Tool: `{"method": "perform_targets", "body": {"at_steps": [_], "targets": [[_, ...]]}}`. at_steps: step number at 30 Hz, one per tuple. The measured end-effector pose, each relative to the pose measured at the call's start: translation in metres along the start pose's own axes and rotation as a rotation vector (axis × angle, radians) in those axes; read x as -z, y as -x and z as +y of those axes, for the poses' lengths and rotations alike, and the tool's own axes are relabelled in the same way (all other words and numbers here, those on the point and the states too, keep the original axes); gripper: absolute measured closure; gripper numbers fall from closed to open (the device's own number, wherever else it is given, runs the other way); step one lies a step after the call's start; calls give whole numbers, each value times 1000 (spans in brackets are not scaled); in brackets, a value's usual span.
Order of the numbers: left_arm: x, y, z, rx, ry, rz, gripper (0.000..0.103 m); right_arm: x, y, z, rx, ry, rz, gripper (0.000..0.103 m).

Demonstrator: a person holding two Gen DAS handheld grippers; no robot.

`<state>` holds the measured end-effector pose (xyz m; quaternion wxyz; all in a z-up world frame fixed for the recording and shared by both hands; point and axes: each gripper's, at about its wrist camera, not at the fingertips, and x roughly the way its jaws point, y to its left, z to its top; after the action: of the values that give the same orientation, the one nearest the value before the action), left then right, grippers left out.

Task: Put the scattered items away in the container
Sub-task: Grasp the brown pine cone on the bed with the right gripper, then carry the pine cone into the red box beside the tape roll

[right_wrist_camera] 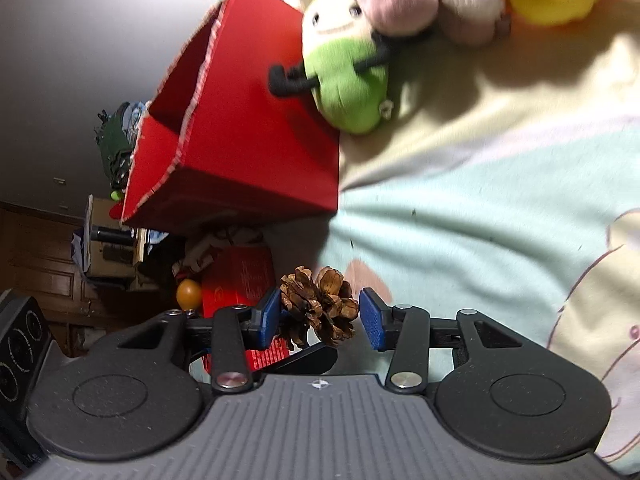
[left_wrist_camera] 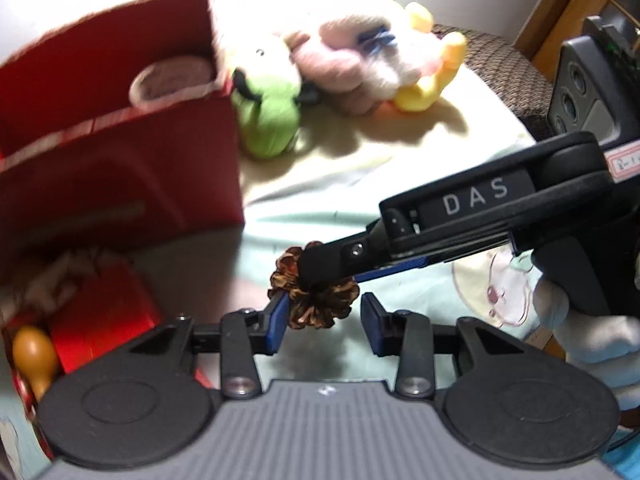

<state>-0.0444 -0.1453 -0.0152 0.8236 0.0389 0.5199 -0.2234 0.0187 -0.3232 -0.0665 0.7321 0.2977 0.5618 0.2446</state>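
A brown pine cone (left_wrist_camera: pixel 316 304) (right_wrist_camera: pixel 320 308) hangs just above the pale sheet. My right gripper (right_wrist_camera: pixel 320 322) is shut on it, both blue pads against its scales; in the left wrist view it reaches in from the right (left_wrist_camera: pixel 324 268). My left gripper (left_wrist_camera: pixel 325 322) stands open around the same cone, its left pad touching and its right pad a little apart. The red box (left_wrist_camera: pixel 120 160) (right_wrist_camera: pixel 256 152) stands open-topped behind and to the left, with a pinkish round item (left_wrist_camera: pixel 176 80) inside.
A green plush (left_wrist_camera: pixel 272 108) (right_wrist_camera: pixel 348 80) leans on the box, with a pink-white plush (left_wrist_camera: pixel 352 64) and a yellow plush (left_wrist_camera: pixel 428 76) beside it. Past the sheet's left edge lie a smaller red box (left_wrist_camera: pixel 100 312) and an orange ball (right_wrist_camera: pixel 189 294). A gloved hand (left_wrist_camera: pixel 592 340) holds the right gripper.
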Motion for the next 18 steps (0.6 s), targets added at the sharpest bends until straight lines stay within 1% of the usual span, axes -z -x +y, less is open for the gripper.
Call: {"method": "perform_targets", "body": {"at_steps": [2, 5, 7, 11, 13, 15, 18], "targets": [[-9, 8, 1, 25, -7, -27, 63, -5, 11, 8, 6, 23, -37, 57], [-26, 27, 5, 58, -29, -82, 63, -16, 28, 22, -8, 48, -92, 57], [-39, 42, 8, 69, -54, -124, 63, -26, 37, 35, -16, 75, -123, 57], [-68, 72, 20, 71, -94, -196, 63, -50, 45, 74, -17, 181, -188, 57], [-82, 83, 32, 66, -97, -221, 63, -65, 41, 96, -11, 236, -205, 57], [-94, 90, 49, 54, -99, -238, 63, -78, 28, 120, 1, 287, -210, 57], [-110, 87, 76, 32, -82, -222, 63, -98, 6, 142, 35, 334, -182, 57]]}}
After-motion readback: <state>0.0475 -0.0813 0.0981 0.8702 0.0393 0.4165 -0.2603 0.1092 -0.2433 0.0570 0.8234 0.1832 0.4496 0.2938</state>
